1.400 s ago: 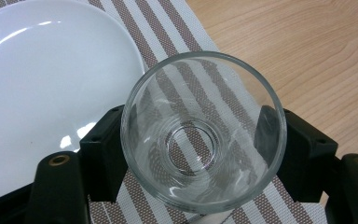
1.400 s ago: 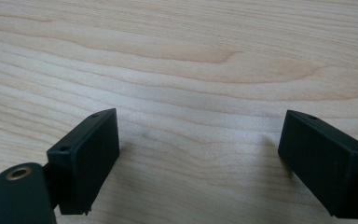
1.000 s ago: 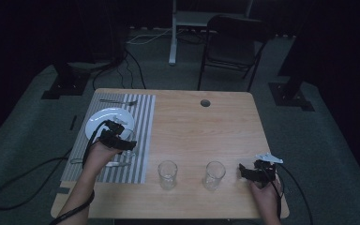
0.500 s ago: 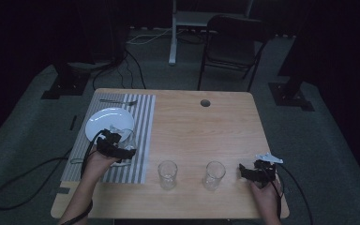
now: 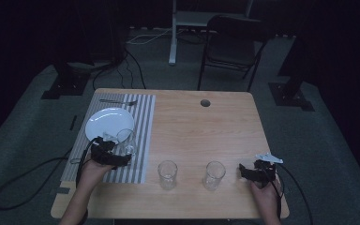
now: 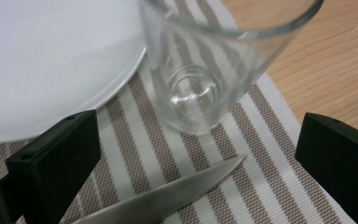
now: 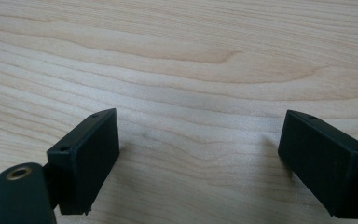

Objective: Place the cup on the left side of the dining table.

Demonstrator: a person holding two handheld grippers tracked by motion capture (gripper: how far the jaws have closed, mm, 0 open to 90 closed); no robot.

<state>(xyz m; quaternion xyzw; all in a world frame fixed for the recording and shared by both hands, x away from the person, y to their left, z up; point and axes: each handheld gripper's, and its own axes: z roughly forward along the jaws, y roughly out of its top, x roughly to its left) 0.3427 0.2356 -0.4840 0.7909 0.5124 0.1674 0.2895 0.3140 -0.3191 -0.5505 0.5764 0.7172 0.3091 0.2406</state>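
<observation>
A clear empty glass (image 6: 200, 70) stands upright on the striped placemat (image 6: 270, 154), right beside the white plate (image 6: 51, 60). My left gripper (image 6: 196, 163) is open just short of the glass, with its jaws apart on either side and not touching it. A knife blade (image 6: 168, 198) lies on the mat below the jaws. In the high view the same glass (image 5: 126, 140) is at the plate's (image 5: 105, 122) near right edge, with the left gripper (image 5: 121, 157) just before it. My right gripper (image 5: 244, 172) rests open over bare wood (image 7: 200, 84), holding nothing.
Two more empty glasses (image 5: 167, 174) (image 5: 214, 174) stand near the table's front edge, between my hands. A fork (image 5: 117, 101) lies at the far end of the placemat (image 5: 143, 140). The tabletop has a cable hole (image 5: 205, 102). A chair (image 5: 232, 44) stands beyond the table.
My left gripper has drawn back from over the plate toward the front edge. The glass now stands free on the mat ahead of it. The right gripper has not moved.
</observation>
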